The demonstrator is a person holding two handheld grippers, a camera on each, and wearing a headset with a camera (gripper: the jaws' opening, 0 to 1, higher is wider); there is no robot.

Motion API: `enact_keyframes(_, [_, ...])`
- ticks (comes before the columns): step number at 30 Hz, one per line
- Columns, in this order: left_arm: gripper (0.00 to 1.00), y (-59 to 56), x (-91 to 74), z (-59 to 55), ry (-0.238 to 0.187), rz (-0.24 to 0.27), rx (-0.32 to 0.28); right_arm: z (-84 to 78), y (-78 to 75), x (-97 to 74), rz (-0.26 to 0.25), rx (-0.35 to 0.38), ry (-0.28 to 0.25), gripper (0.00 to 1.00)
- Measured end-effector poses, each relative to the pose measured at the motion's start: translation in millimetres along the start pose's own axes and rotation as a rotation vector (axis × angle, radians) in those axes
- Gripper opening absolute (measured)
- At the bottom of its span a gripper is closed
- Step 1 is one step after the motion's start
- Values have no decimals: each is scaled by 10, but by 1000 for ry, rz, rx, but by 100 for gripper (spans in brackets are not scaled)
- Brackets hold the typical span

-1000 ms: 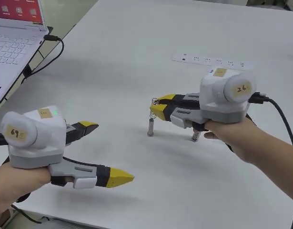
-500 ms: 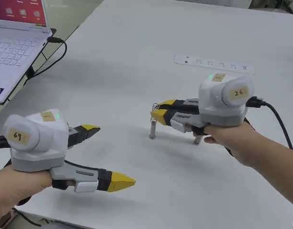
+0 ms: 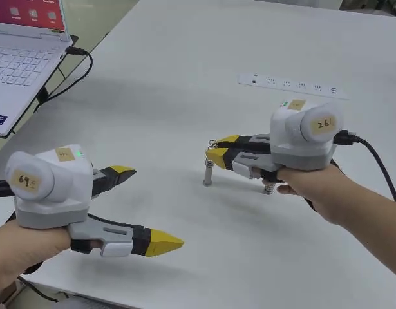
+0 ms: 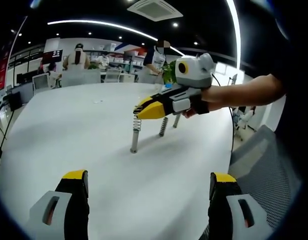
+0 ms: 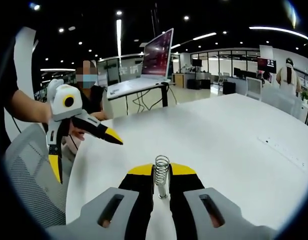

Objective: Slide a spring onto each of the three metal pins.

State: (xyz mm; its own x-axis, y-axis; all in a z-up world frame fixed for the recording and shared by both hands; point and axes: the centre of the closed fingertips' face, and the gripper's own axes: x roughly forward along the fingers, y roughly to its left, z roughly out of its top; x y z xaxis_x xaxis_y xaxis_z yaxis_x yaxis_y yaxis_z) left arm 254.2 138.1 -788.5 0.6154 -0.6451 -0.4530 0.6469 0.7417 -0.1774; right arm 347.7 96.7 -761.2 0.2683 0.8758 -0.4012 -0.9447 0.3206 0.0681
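A: Start with the big things.

B: A broad white table (image 3: 185, 58). At its far left corner the head view has an open silver laptop (image 3: 20, 61), cut off by the frame. The right gripper view shows the same laptop whole, screen lit.

A: And the tools?

B: The left gripper (image 3: 151, 206) hovers low near the table's front edge, jaws spread wide with nothing between them. Its own view looks through that gap at the right gripper (image 4: 146, 109). The right gripper is pressed together on a wire spring (image 5: 162, 169), pinching its upper end.

A: Where does the spring sit?

B: Over the top of an upright metal pin (image 4: 134, 142) standing mid-table. The left gripper view gives it side-on, coils hanging below the yellow tips around the pin's upper part. From the head view the coils are too small to read.

A: Anything hidden?

B: A second pin (image 3: 268, 188) stands just beside the first, half covered by the hand – I cannot tell whether it carries a spring. A white power strip (image 3: 291, 84) lies well beyond.
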Motion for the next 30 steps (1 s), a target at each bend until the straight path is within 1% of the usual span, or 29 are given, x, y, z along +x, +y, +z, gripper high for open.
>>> enact_keyframes(11, [98, 21, -12, -13, 2, 3, -3, -29, -9, 6, -2, 17, 3, 8])
enact_keyframes(14, [98, 13, -5, -16, 4, 2, -4, -50, -1, 13, 2, 19, 11, 9])
enact_keyframes(18, [98, -2, 1, -30, 8, -2, -3, -67, -2, 27, 2, 16, 15, 9])
enact_keyframes(23, [98, -5, 3, -50, 12, -3, -6, -105, 16, 58, 12, -3, 34, 9])
enact_keyframes(28, [98, -5, 1, -61, 15, -3, -6, -127, 11, 90, 13, 4, 36, 9])
enact_keyframes(30, [98, -3, -1, -63, 15, -2, -9, -156, 23, 103, 16, -6, 46, 9])
